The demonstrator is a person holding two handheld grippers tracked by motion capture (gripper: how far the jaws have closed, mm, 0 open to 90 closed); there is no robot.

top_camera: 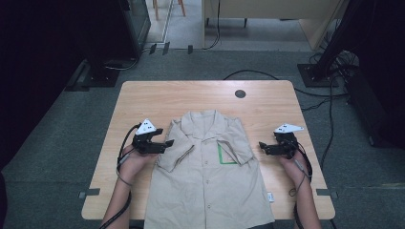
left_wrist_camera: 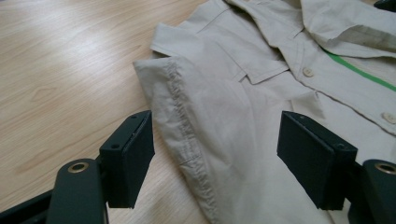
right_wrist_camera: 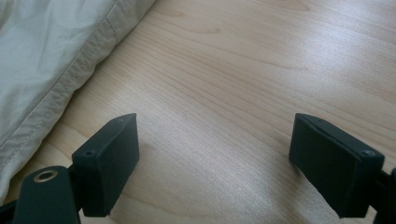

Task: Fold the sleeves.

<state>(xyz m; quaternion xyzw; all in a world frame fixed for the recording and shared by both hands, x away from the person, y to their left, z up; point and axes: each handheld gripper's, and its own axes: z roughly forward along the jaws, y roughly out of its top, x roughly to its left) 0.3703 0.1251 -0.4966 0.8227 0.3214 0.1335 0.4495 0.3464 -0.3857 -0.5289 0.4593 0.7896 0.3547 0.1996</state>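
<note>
Beside the shirt (top_camera: 207,167) sleeves, left claw (top_camera: 168,142) and right claw (top_camera: 261,145), both apart.

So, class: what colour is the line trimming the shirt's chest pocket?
Green, on the beige shirt; clearest in the high view.

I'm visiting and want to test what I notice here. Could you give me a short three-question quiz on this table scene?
1. True or false: the left gripper has its jaws clamped on the shirt.
2. What colour outlines the shirt's pocket?
3. The right gripper has under its jaws: A) a sleeve B) bare table C) a collar

Key: 1 false, they stand open over the sleeve; 2 green; 3 B.
</note>
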